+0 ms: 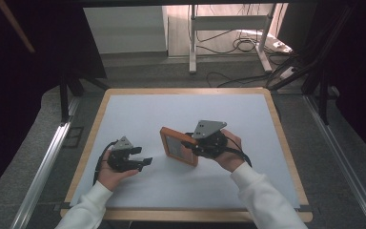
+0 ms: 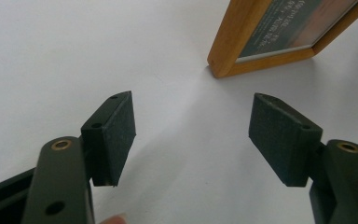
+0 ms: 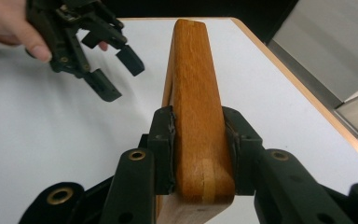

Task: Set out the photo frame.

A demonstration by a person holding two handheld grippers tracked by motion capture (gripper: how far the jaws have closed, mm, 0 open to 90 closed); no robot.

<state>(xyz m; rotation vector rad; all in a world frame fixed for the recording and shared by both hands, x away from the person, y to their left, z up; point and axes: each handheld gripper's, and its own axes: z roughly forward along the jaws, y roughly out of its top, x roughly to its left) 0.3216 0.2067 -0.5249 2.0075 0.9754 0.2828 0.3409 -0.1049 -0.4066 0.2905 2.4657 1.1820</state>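
Right now the jaws of the right gripper [image 3: 198, 154] squeeze the thick wooden edge of the picture frame [image 3: 196, 93], one pad on each side. Its picture side [image 1: 174, 144] faces the left gripper [image 1: 144, 161], which is near it on the white counter [image 1: 138, 114]. That gripper's jaws are wide apart with nothing between them. Each gripper sits in a hand with a white sleeve [image 1: 262, 195].
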